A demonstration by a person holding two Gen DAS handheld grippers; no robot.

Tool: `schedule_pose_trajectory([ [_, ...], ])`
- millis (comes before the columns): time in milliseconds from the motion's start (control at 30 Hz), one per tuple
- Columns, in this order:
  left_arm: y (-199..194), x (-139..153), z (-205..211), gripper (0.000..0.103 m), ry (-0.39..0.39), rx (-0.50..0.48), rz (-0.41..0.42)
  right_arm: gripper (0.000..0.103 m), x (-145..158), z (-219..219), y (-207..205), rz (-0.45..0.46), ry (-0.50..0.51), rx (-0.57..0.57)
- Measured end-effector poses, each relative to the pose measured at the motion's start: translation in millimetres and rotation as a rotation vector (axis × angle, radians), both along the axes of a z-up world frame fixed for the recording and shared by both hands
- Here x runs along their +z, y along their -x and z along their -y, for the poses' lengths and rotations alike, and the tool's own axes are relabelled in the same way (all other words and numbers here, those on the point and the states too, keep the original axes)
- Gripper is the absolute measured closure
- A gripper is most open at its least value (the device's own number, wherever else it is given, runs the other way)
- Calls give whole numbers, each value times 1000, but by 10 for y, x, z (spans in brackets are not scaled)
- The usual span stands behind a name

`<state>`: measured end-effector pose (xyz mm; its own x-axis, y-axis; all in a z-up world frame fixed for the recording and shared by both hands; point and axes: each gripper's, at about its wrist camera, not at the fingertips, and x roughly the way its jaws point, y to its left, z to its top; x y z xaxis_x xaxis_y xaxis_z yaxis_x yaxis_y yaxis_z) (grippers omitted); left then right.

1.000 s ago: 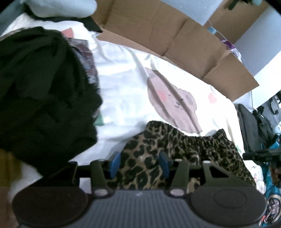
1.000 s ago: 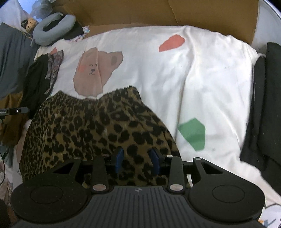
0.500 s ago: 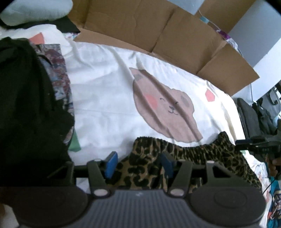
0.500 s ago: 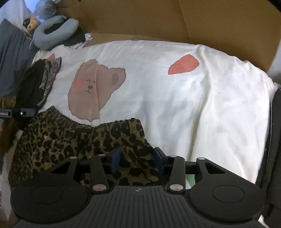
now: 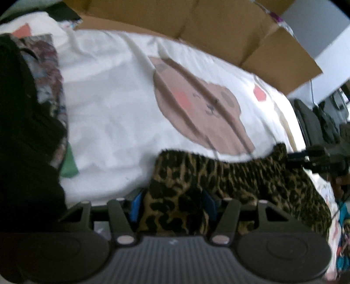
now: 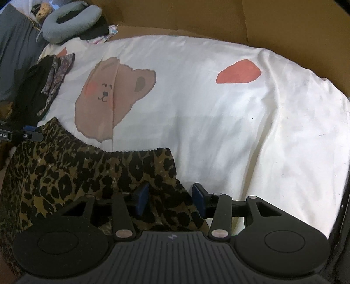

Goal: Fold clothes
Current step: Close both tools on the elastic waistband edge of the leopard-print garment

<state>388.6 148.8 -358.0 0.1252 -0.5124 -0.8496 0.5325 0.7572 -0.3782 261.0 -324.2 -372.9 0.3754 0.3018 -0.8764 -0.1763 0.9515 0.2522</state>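
Observation:
A leopard-print garment with an elastic waistband lies at the near edge of a white bed sheet printed with a brown bear. My left gripper holds one waistband corner between its blue pads. My right gripper holds the other corner of the same garment. Fabric fills the gap between both pairs of fingers. The waistband is stretched between the two grippers, lifted a little off the sheet. Each gripper shows at the edge of the other's view: the right one and the left one.
A pile of black and patterned clothes lies at the sheet's left. Brown cardboard stands along the far side of the bed. A grey neck pillow lies at the far left corner. Dark bags are on the right.
Both grippers have pulled the leopard garment back toward the near edge of the bed and apart, so its waistband is now stretched straighter and more bare sheet shows beyond it.

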Motion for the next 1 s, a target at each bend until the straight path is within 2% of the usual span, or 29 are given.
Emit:
schedule_pose_trajectory([
  [167, 7, -37, 44, 44, -3, -40, -5, 47, -58, -22, -28, -44, 1, 66],
  [300, -64, -10, -9, 46, 26, -19, -44, 51, -50, -73, -39, -51, 14, 126],
  [367, -98, 10, -52, 47, 49, -5, -61, 62, -33, -91, -45, -55, 12, 143],
  [467, -147, 3, -136, 47, 105, 24, -89, 71, -10, -69, -46, -61, -10, 142],
  [567, -175, -31, -168, 63, 120, 37, -101, 86, 5, 5, -41, -64, -44, 121],
  [633, -158, -11, -170, 77, 116, 26, -78, 92, 24, 43, -31, -59, -58, 108],
  [733, -123, 84, -147, 85, 129, 4, -39, 94, 101, 74, 2, -39, -71, 83],
  [833, -108, 197, -112, 87, 134, -11, 13, 96, 205, 123, 37, -17, -97, 43],
  [1000, -95, 388, -28, 88, 134, -34, 110, 97, 436, 130, 61, 51, -71, 22],
])
